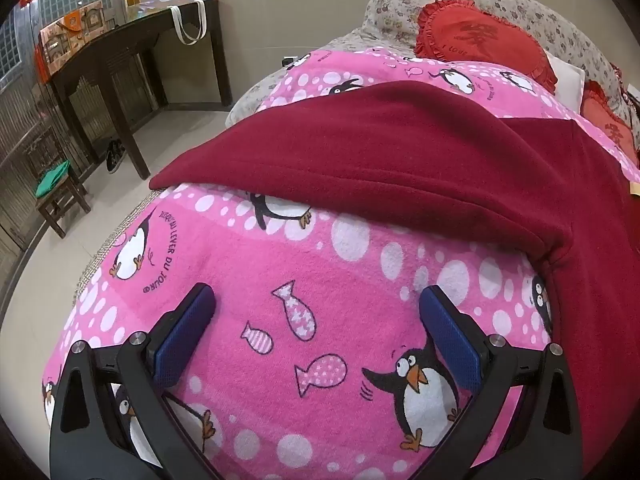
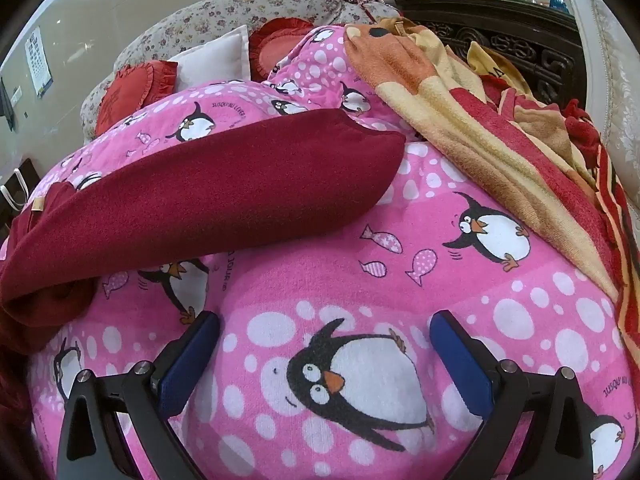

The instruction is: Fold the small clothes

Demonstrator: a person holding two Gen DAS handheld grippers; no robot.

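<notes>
Dark red garment [image 1: 400,152] lies beyond both wide-open, empty grippers, left gripper [image 1: 318,300] and right gripper [image 2: 326,326]

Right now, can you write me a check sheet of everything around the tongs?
Surface: pink penguin blanket covering a bed.
Job's things: dark red garment lying on the blanket, folded over.
Clutter: orange and red striped towel heaped at the right; red heart cushions; white pillow.
Tongs: left tongs open, holding nothing; right tongs open, holding nothing.
Cables: nothing seen.
Surroundings: dark wooden table, small stool, tiled floor.
</notes>
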